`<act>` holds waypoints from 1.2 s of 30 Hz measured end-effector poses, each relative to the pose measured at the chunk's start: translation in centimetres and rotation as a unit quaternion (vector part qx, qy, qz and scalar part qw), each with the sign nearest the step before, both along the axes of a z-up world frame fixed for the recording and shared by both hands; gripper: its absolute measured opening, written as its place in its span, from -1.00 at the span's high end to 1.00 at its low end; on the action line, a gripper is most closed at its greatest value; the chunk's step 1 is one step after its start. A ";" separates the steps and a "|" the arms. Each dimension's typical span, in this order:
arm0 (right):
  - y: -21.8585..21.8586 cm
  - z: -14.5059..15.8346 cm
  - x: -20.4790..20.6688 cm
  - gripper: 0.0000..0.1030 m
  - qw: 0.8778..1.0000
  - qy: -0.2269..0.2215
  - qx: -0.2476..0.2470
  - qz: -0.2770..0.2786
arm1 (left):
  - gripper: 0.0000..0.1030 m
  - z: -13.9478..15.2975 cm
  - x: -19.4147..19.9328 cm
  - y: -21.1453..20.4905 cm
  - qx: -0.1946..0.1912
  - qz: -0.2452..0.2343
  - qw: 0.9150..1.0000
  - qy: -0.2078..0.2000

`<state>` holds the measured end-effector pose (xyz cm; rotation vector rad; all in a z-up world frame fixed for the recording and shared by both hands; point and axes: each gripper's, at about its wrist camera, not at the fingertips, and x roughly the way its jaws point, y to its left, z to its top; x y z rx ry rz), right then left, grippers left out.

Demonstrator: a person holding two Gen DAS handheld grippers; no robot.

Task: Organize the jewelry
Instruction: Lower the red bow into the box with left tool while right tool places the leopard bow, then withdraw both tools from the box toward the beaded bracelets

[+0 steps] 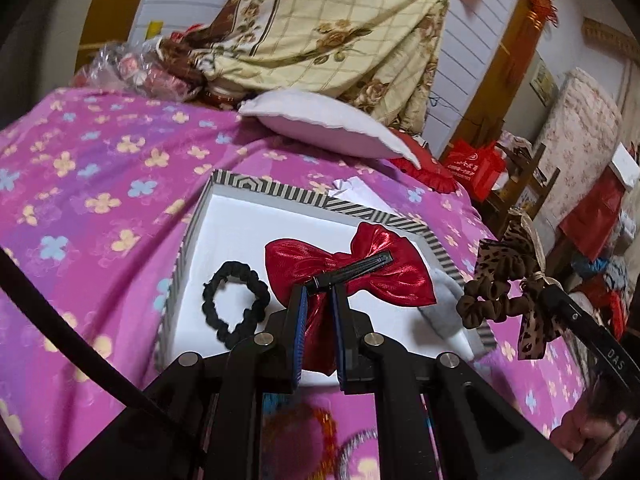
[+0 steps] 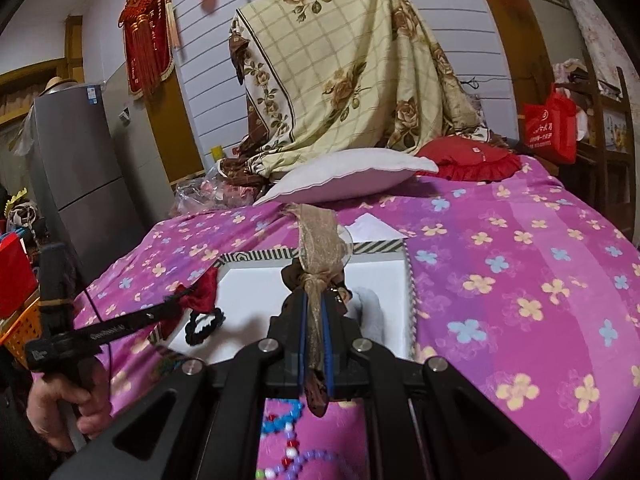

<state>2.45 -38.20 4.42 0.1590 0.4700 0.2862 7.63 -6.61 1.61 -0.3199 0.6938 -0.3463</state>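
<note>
A white box with a striped rim (image 1: 280, 190) lies on the pink flowered bedspread; it also shows in the right wrist view (image 2: 376, 246). My left gripper (image 1: 320, 292) is shut on a shiny red bow hair clip (image 1: 360, 268) and holds it over the box. A black scrunchie (image 1: 234, 304) lies inside the box at the left. A grey item (image 1: 444, 296) lies in the box at the right. My right gripper (image 2: 316, 300) is shut on a brown leopard-print scrunchie with a gauze ribbon (image 2: 320, 240), held above the box's right side; it also shows in the left wrist view (image 1: 508, 280).
A white pillow (image 1: 328, 124) and a red cushion (image 2: 472, 158) lie at the far end of the bed. A white paper (image 2: 376, 226) lies behind the box. Bead strings (image 2: 288, 444) lie on the bedspread under the right gripper. A grey fridge (image 2: 80, 168) stands left.
</note>
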 end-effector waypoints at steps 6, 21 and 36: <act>1.9 -0.6 3.7 0.86 1.000 0.016 -0.004 0.018 | 1.00 -0.1 1.9 0.1 -0.015 0.018 1.000 -0.002; 2.4 -6.4 12.0 0.77 0.986 0.158 0.061 -0.010 | 1.00 -2.8 7.3 0.4 0.057 0.088 0.993 0.046; 1.0 -4.0 9.6 0.43 0.994 0.094 0.043 -0.030 | 0.92 -3.1 6.9 2.7 0.030 0.112 0.990 0.076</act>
